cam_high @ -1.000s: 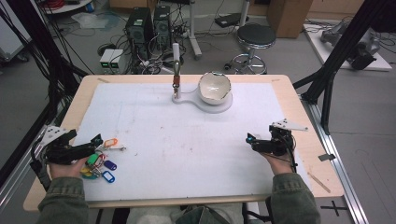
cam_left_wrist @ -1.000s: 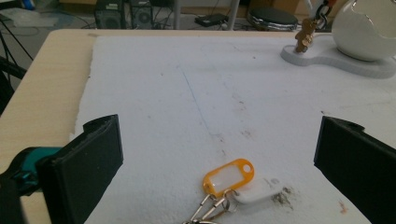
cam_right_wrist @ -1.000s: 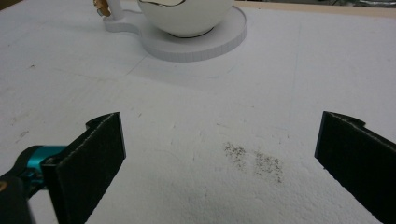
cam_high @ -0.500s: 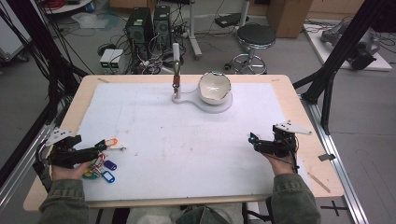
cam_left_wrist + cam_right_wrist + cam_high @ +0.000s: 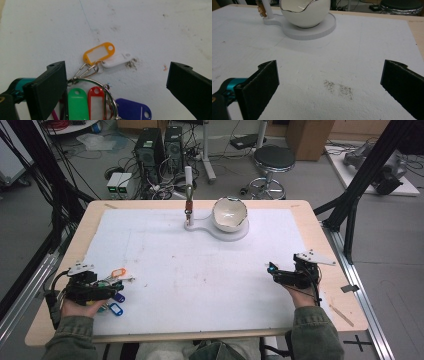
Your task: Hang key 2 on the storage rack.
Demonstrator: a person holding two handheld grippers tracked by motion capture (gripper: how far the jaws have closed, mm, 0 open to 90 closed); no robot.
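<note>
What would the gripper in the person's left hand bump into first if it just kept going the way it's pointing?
Probably the bunch of coloured key tags. The left gripper has its jaws wide open, with the metal ring between them and the orange tag just ahead. Beyond lies bare white mat.

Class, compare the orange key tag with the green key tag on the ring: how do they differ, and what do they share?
The orange key tag lies slanted, farther from the jaws; the green key tag points straight back towards them. The orange one shows whole, the green one is cut off by the picture's edge. Both have the same rounded shape, a hole, and hang from the ring.
</note>
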